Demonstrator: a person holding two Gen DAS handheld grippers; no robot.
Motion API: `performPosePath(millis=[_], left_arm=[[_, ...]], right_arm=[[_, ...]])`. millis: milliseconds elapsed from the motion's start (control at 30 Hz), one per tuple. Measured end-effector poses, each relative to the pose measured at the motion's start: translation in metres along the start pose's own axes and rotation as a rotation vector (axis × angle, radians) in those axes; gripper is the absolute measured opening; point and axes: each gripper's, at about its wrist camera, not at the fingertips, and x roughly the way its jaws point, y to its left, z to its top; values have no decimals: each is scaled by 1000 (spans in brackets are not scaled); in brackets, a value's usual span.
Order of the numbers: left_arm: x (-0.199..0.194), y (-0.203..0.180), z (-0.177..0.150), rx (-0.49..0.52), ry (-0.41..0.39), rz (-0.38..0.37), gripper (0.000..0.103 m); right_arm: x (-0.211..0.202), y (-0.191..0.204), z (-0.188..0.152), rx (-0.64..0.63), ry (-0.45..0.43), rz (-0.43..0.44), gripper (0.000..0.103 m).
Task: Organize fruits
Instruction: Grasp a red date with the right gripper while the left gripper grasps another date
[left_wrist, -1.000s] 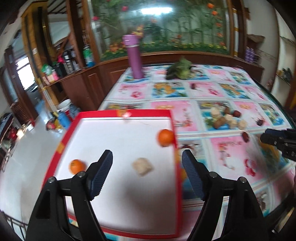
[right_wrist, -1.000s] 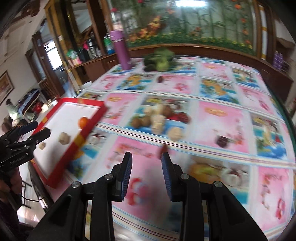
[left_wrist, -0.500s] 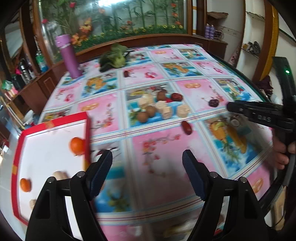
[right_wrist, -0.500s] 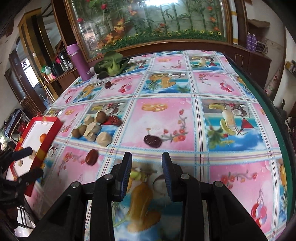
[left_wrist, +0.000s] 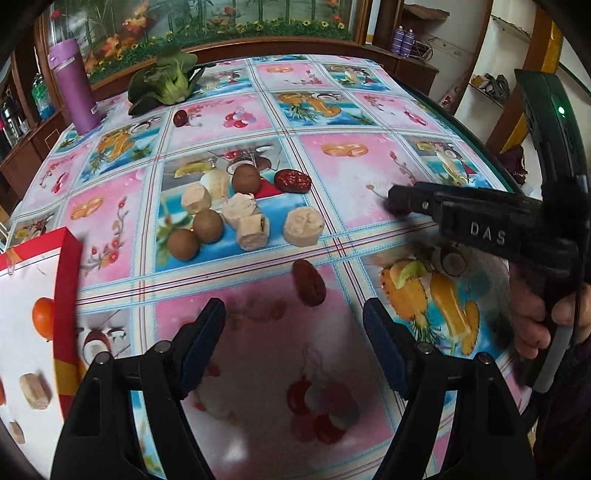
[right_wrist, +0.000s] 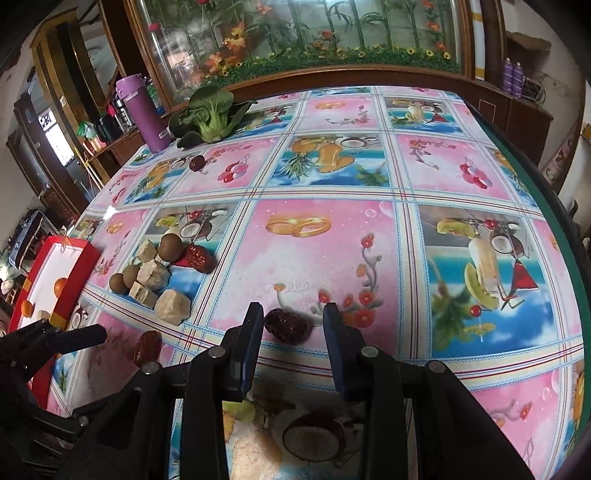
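While the right tongs (right_wrist: 293, 328) straddle a dark red date (right_wrist: 287, 326) on the table (right_wrist: 461, 166), jaws narrowly apart, they should close gently and centred. The left tongs (left_wrist: 294, 350) hang wide, empty, near another date (left_wrist: 309, 283).

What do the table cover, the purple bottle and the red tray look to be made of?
Table cover: probably vinyl or oilcloth, glossy, with window glare on its printed fruit squares. Purple bottle: smooth, satin body, plastic or coated metal; I cannot tell which. Red tray: looks like a cardboard box lid, with a matte white inside and flat, sharp-edged red walls.
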Motion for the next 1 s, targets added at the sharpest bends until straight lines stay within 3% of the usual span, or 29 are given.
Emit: performPosePath(millis=[300, 433, 633, 1000], left_arm=[[15, 3, 9, -13, -25, 18, 48], [15, 2, 8, 6, -38, 34, 35], [13, 7, 5, 11, -49, 26, 19], [-3, 24, -9, -35, -56, 10, 19]], right_arm=[[5, 11, -3, -72, 2, -25, 33], [6, 12, -3, -82, -4, -41, 26], [5, 13, -4, -86, -6, -44, 25], [-1, 18, -8, -46, -25, 5, 25]])
